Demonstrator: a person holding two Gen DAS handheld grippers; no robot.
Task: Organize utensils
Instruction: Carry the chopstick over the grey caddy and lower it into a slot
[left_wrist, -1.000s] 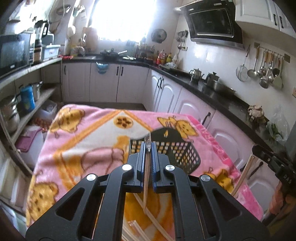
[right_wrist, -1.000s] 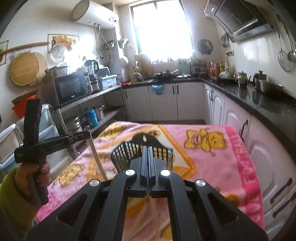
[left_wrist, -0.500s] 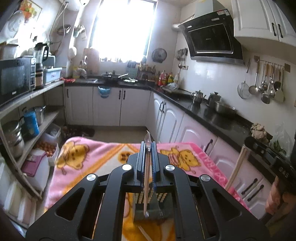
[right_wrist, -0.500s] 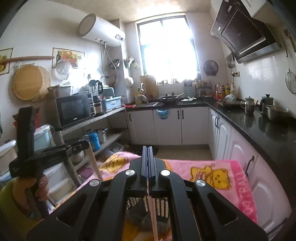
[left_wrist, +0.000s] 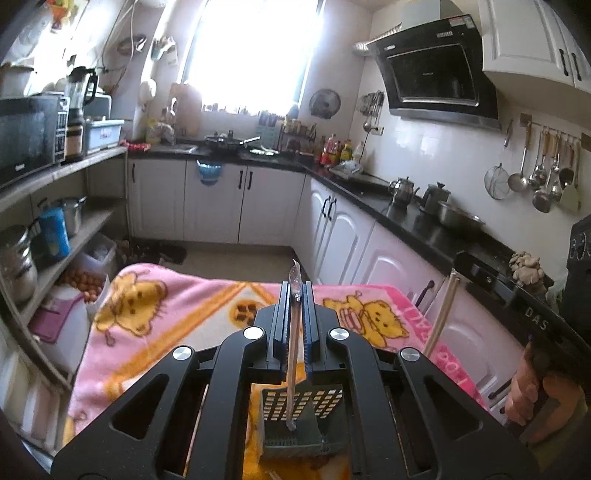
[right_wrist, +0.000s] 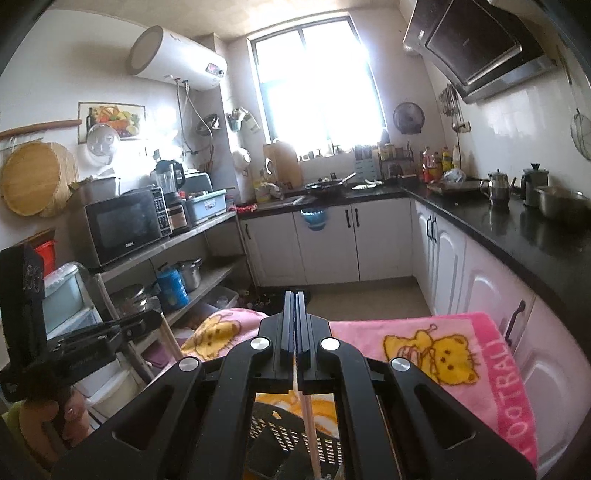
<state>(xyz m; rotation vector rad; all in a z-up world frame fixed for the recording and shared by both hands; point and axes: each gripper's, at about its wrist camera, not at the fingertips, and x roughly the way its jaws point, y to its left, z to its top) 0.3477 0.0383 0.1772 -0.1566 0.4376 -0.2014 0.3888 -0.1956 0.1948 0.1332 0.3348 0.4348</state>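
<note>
Each gripper is clamped on one chopstick, the left gripper (left_wrist: 296, 295) on its chopstick (left_wrist: 291, 373) and the right gripper (right_wrist: 295, 299) on its own (right_wrist: 308, 424), both hanging upright over the black basket (left_wrist: 295, 421), likely for dropping straight in

A pale wooden chopstick (left_wrist: 293, 373) is hanging steeply between the left gripper's pads, a clear wrapper scrap at its top, its lower tip dipping into the dark perforated basket (left_wrist: 295, 424) sitting on the near part of the pink blanket. A second chopstick (right_wrist: 308, 432), pinkish, is slanting down from the right gripper's pads into the same basket (right_wrist: 291, 439)
</note>
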